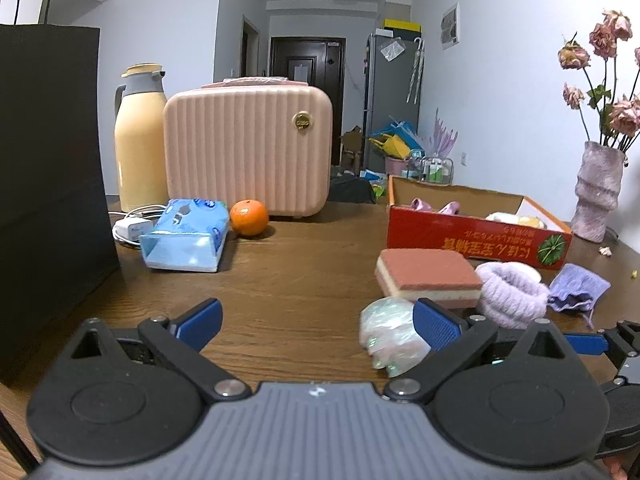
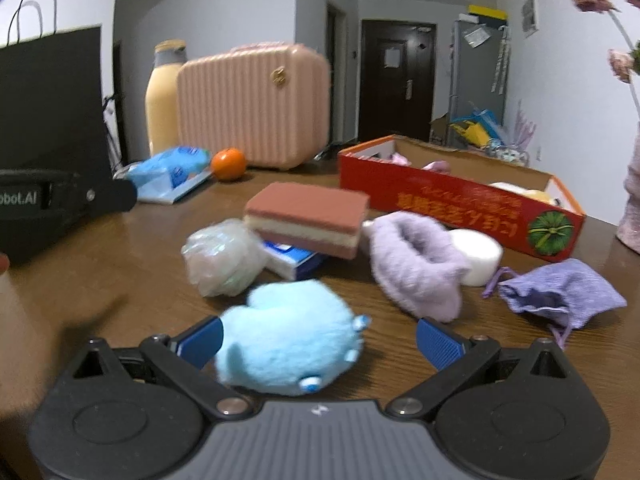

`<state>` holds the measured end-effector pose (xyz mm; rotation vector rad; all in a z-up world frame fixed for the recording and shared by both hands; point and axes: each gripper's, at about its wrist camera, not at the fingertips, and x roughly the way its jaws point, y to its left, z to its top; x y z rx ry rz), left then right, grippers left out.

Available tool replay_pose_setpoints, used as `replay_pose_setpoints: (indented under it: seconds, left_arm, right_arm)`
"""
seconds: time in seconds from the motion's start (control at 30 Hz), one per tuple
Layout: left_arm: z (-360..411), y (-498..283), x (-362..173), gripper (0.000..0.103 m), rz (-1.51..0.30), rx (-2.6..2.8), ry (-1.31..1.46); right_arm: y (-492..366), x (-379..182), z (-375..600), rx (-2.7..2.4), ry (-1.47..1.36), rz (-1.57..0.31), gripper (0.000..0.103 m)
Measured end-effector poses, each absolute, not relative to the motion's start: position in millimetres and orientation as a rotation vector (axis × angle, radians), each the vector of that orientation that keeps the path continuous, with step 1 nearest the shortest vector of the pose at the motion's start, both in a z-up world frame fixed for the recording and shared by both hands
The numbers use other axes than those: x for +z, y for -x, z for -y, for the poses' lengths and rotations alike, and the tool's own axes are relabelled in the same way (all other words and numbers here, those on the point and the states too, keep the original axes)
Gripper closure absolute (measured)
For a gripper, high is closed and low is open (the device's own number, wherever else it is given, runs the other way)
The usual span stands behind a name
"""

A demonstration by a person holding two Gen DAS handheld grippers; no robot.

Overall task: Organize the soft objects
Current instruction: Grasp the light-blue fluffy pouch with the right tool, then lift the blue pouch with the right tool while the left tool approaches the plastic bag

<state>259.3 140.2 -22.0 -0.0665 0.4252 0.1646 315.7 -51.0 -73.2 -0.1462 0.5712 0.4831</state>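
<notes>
Currently, left wrist view: left tool (image 1: 318,322) spread wide, holding nothing, low over the counter (image 1: 280,280). A crinkly ball (image 1: 390,338) lies just beside its right finger. Sponge (image 1: 428,276), lilac cuff (image 1: 510,294) and pouch (image 1: 576,290) sit in front of the red box (image 1: 472,240).

Right wrist view: right tool (image 2: 318,340) also wide; a blue plush (image 2: 292,340) lies between its fingers, touching the left one, not clamped. Ball (image 2: 222,256), sponge (image 2: 308,218), cuff (image 2: 416,264) and pouch (image 2: 560,290) lie beyond, near the box (image 2: 460,200).
</notes>
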Motion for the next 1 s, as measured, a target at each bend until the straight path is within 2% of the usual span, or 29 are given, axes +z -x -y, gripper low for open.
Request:
replay_pose_setpoints:
  seconds: [0.33, 0.53, 0.6, 0.63, 0.83, 1.0]
  left_arm:
    - [-157, -259, -22, 0.0, -0.442, 0.176, 0.087]
    - [-156, -259, -22, 0.0, -0.438, 0.174, 0.081]
    - [-156, -259, -22, 0.0, -0.439, 0.178, 0.081]
    - [-156, -260, -23, 0.0, -0.441, 0.18, 0.082]
    - [-157, -263, -25, 0.0, -0.452, 0.189, 0.082]
    - [-157, -267, -29, 0.0, -0.469, 0.203, 0.083]
  right_arm:
    - [-331, -85, 25, 0.476, 0.197, -0.639, 0.001]
    - [-336, -90, 20, 0.455, 0.228, -0.65, 0.006]
    - [-336, -90, 20, 0.45, 0.232, -0.65, 0.013]
    - [-336, -90, 22, 0.455, 0.228, -0.647, 0.019]
    - [-336, -88, 28, 0.473, 0.192, -0.642, 0.026]
    - [-334, -86, 31, 0.467, 0.18, -0.623, 0.026]
